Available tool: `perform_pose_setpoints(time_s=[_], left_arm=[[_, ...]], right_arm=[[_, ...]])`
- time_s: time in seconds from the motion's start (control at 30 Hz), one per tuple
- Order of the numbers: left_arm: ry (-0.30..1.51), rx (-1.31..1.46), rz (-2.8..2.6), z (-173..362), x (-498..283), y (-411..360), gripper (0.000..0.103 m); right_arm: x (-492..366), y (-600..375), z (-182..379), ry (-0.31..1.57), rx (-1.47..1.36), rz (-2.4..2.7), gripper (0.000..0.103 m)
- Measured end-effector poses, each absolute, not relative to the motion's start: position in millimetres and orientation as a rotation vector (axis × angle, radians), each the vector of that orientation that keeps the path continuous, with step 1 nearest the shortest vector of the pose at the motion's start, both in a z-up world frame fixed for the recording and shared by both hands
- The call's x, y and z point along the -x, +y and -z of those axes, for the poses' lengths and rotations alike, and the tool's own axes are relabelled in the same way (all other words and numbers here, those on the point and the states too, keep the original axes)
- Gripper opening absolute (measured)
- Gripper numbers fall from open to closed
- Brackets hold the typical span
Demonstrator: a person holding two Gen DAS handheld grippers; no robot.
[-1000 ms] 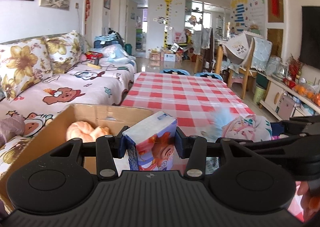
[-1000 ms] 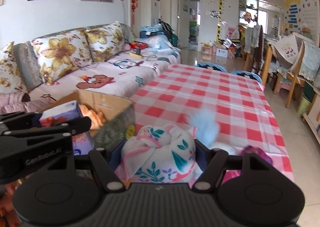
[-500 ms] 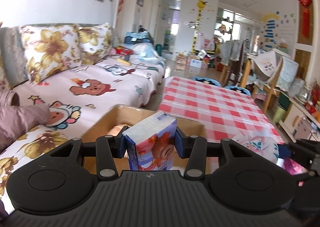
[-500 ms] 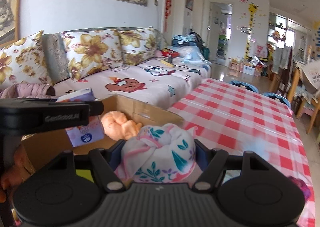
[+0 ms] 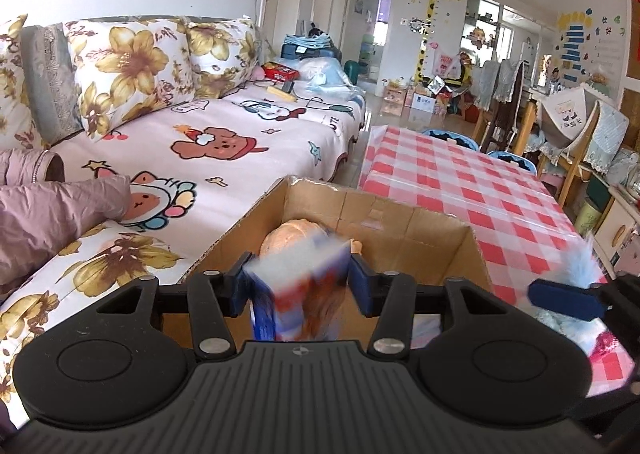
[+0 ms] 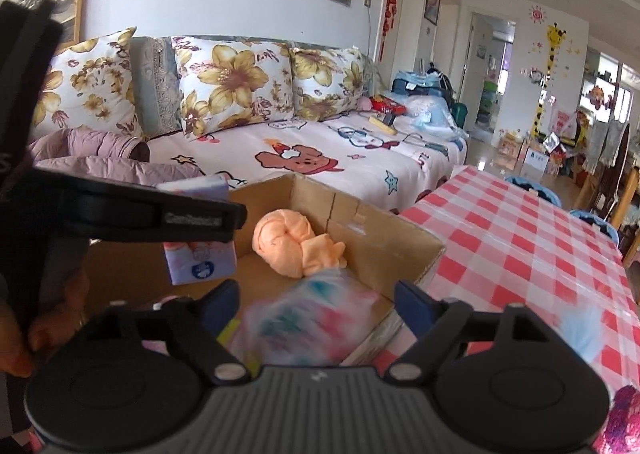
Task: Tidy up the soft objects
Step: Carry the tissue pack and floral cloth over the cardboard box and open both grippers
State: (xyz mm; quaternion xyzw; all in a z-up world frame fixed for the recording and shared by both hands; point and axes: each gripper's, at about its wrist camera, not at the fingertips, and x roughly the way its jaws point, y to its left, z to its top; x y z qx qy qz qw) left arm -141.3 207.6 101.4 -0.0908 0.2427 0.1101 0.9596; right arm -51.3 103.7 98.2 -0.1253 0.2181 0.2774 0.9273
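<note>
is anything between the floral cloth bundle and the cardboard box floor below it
Nothing visible. The floral cloth bundle sits blurred between the open right hand-held gripper, whose jaws have just been opening, above bare floor of the cardboard box. The orange cloth lies further back.

A floral-cushioned sofa [image 6: 248, 125] flanks a red-checked table [image 5: 472, 189] in the bright white-walled room.

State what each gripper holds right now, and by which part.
Nothing is held. The left gripper has just opened, dropping the tissue pack; the right gripper likewise, dropping the floral cloth bundle.
</note>
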Motion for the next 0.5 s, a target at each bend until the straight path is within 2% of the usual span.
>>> perform_pose_setpoints(time_s=[0.1, 0.2, 0.5], left_arm=[[0.480, 0.182, -0.223, -103, 141, 209, 0.084], [0.473, 0.188, -0.216, -104, 142, 209, 0.094], [0.457, 0.192, -0.165, -105, 144, 203, 0.103]], right_arm=[[57, 101, -104, 0.428, 0.252, -0.564, 0.090], [62, 93, -112, 0.393, 0.226, -0.539, 0.095], [60, 47, -121, 0.375, 0.147, -0.362, 0.098]])
